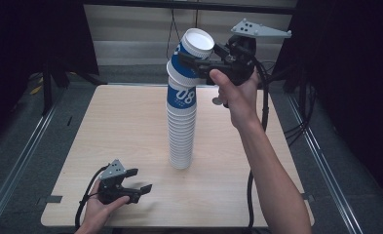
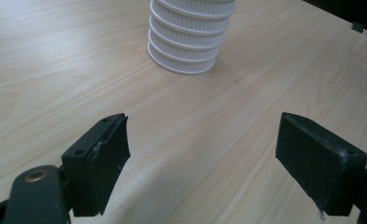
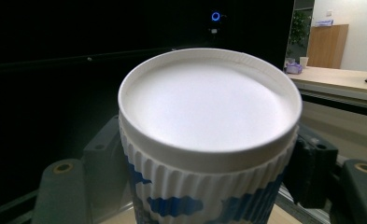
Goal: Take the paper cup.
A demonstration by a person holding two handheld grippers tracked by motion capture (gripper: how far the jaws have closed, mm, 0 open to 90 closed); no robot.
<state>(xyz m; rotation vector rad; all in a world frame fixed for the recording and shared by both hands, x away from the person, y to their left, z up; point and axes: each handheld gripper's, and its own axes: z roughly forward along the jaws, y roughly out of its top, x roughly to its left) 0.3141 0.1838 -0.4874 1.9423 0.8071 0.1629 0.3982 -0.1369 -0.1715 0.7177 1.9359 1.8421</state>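
A tall stack of upturned white paper cups (image 1: 181,131) stands in the middle of the wooden table (image 1: 106,126). Its upper cups carry blue print. The top cup (image 1: 195,46) leans to the right off the stack's line. My right gripper (image 1: 189,58) is raised and shut on this top cup, one jaw across its front. In the right gripper view the cup (image 3: 209,112) sits between the jaws of the right gripper (image 3: 209,186), its white base facing the camera. My left gripper (image 1: 143,179) rests open on the table near the front left, with nothing between its jaws. In the left gripper view the stack's foot (image 2: 188,42) is ahead of the left gripper (image 2: 202,149).
The table's front edge (image 1: 179,225) lies just behind the left hand. Black cables (image 1: 267,112) trail from the right gripper down past the table's right side. Dark curtains and metal floor rails (image 1: 18,161) flank the table.
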